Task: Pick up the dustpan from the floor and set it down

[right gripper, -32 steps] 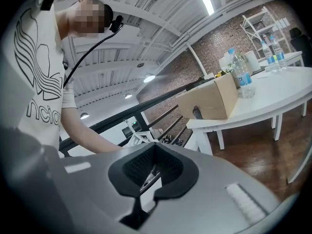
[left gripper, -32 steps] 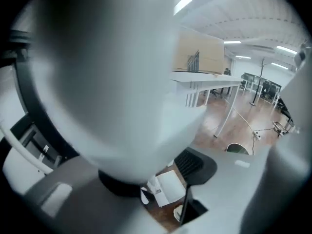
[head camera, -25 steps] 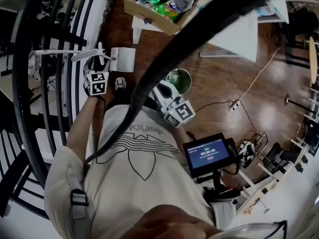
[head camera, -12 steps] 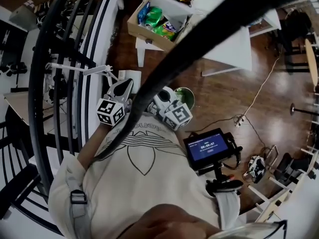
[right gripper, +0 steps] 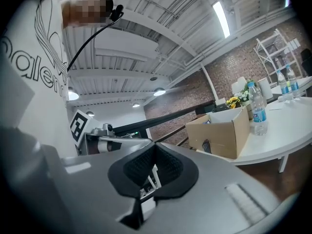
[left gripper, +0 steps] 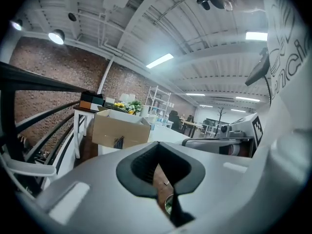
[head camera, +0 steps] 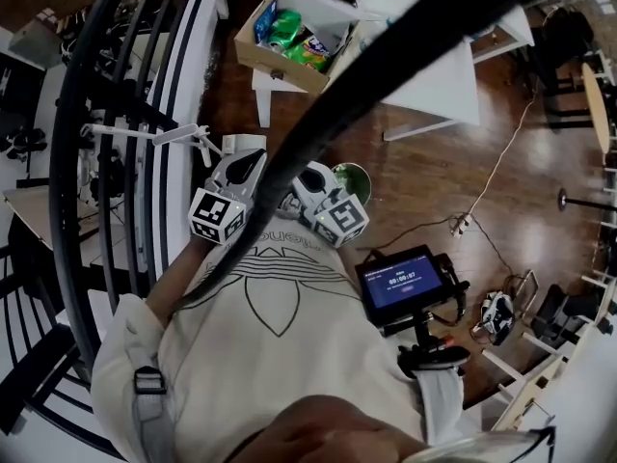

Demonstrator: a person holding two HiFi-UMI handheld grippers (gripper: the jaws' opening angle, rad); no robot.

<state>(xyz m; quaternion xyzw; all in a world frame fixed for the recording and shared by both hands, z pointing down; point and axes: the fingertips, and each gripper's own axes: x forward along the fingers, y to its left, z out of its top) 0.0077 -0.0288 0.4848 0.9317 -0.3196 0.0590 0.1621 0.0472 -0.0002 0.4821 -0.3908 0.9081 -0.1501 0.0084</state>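
Note:
The white long-handled dustpan (head camera: 183,135) rests by the black stair railing (head camera: 164,114), its handle running left. My left gripper (head camera: 253,158) hangs in front of the person's chest, just right of and apart from the dustpan. In the left gripper view its jaws (left gripper: 158,152) are shut with nothing between them. My right gripper (head camera: 301,176) sits close beside the left one. Its jaws (right gripper: 153,150) look shut and empty in the right gripper view, where the left gripper's marker cube (right gripper: 79,125) shows at the left.
A green bin (head camera: 355,176) stands on the wooden floor just right of the grippers. A cardboard box (head camera: 289,39) of snack packets sits at the edge of a white table (head camera: 434,70). A cable (head camera: 492,186) trails across the floor. A small screen (head camera: 400,283) hangs at the person's waist.
My left gripper has left the dustpan by the railing, risen and swung right to sit next to the right gripper. The right gripper has barely moved.

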